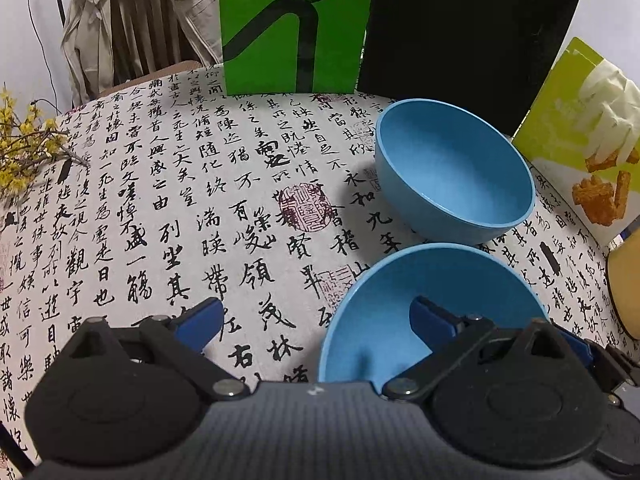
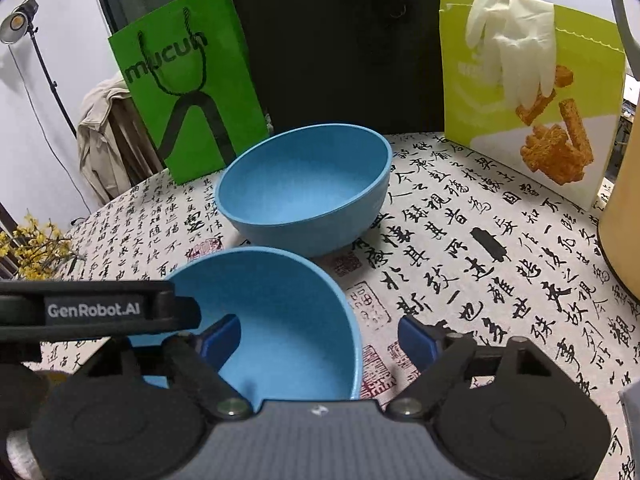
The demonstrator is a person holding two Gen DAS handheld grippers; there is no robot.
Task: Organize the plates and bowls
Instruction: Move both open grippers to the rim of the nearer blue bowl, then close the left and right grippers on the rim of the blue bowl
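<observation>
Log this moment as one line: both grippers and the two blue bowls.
left gripper: open, straddling near bowl left rim | right gripper: open, straddling its right rim | far bowl: upright on tablecloth | nothing gripped

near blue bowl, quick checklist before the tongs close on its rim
1. Right tongs straddle the rim of the near blue bowl, one finger inside, one outside: ok.
2. Right pads pressing the wall: not ok, gaps show on both sides.
3. Left tongs straddle the opposite rim, open: ok.
4. Bowl lifted or resting on the tablecloth: cannot tell, its base is hidden.
5. Far blue bowl upright and empty, ready to take the near one: ok.
6. Green bag and snack pouch stand clear behind the far bowl: ok.
</observation>
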